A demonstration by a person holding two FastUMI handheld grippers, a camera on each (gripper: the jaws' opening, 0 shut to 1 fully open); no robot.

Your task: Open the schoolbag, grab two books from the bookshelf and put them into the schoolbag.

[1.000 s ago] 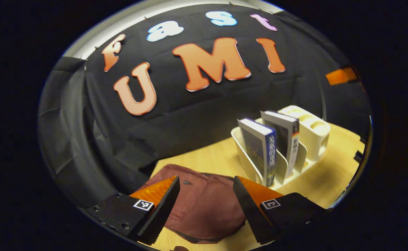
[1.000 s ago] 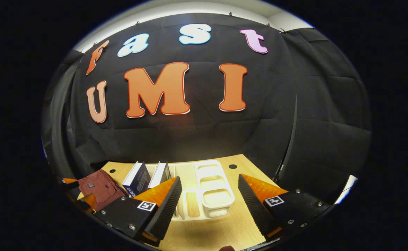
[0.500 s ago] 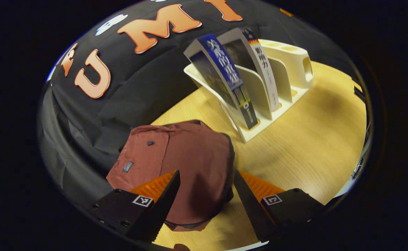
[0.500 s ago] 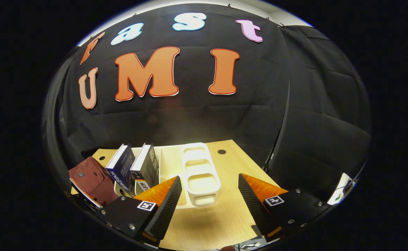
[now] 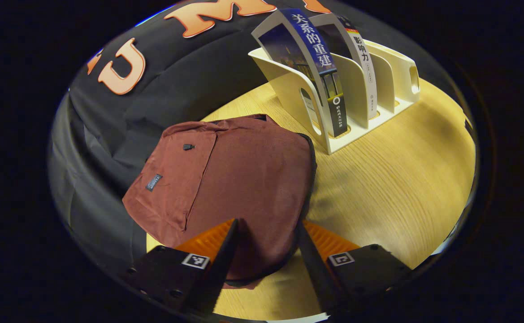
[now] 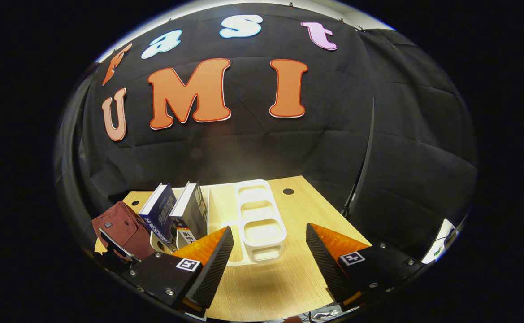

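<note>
— Left gripper (image 5: 268, 251) hangs right over the near edge of the schoolbag (image 5: 226, 188), jaws apart, nothing between them but cloth below. Which way does the bag run from it?

— Straight ahead and a little to its left. The bag lies flat on the worktop (image 5: 391, 179), closed, its dark zipper (image 5: 309, 179) curving down the side toward the shelf and round to the near edge, close to the farther-right finger. That zipper line is what the opening move turns on, I'd judge.

— And the right gripper (image 6: 266, 264)?

— Also spread wide, holding nothing, well off from the bag. In its own view the bag sits far to the left, beyond the books; the shelf (image 6: 259, 224) is straight in front of it.

— So the left one is nearer the bag, the right one nearer the books?

— Yes. Both books (image 5: 320, 67) stand upright in the shelf slots nearest the bag, spines facing the left gripper, leaning slightly. Whether the jaws touch the cloth yet, I cannot tell.
</note>
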